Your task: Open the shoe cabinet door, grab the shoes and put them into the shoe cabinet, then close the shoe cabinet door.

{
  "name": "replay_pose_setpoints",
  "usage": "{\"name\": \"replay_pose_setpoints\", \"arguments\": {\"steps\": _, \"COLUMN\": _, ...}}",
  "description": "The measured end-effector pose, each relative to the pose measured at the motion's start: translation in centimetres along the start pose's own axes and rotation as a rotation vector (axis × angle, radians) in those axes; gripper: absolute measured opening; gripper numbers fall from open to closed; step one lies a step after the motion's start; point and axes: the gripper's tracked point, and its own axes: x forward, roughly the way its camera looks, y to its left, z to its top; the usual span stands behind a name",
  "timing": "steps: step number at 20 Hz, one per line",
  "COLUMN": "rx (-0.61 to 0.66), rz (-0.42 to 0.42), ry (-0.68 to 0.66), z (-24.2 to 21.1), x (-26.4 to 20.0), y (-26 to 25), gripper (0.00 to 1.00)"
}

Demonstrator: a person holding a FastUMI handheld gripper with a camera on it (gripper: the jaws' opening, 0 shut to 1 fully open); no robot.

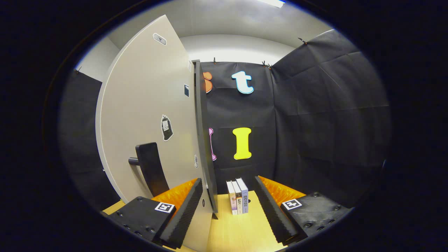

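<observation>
The shoe cabinet door (147, 115) is a tall beige panel with small stickers, standing swung out to the left of my fingers. Its black bar handle (151, 168) juts from the panel just beyond my left finger (185, 206). The door's dark free edge (204, 157) rises between the fingers, close against the inner side of the left one. My gripper (228, 182) is open: the right finger (273, 206) stands well apart from the door edge and nothing is pressed between the pads.
Three upright books (238, 196) stand on the light wooden tabletop (241, 227) just ahead, between the fingertips. Black cloth walls close the booth behind and to the right.
</observation>
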Motion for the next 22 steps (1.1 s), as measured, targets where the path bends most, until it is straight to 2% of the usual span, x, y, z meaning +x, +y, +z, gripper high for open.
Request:
{"name": "replay_pose_setpoints", "arguments": {"steps": 4, "rx": 0.005, "rz": 0.015, "ry": 0.023, "z": -0.8, "x": -0.3, "y": 5.1, "gripper": 0.95}}
{"name": "replay_pose_setpoints", "arguments": {"steps": 11, "rx": 0.010, "rz": -0.022, "ry": 0.002, "z": -2.1, "x": 1.5, "y": 12.2, "gripper": 0.96}}
{"name": "replay_pose_setpoints", "arguments": {"steps": 17, "rx": -0.046, "rz": 0.009, "ry": 0.006, "z": -2.7, "x": 4.9, "y": 19.2, "gripper": 0.96}}
{"name": "replay_pose_setpoints", "arguments": {"steps": 19, "rx": -0.030, "rz": 0.024, "ry": 0.013, "z": -2.9, "x": 5.7, "y": 21.2, "gripper": 0.97}}
{"name": "replay_pose_setpoints", "arguments": {"steps": 22, "rx": -0.027, "rz": 0.033, "ry": 0.017, "z": -3.0, "x": 5.8, "y": 22.4, "gripper": 0.99}}
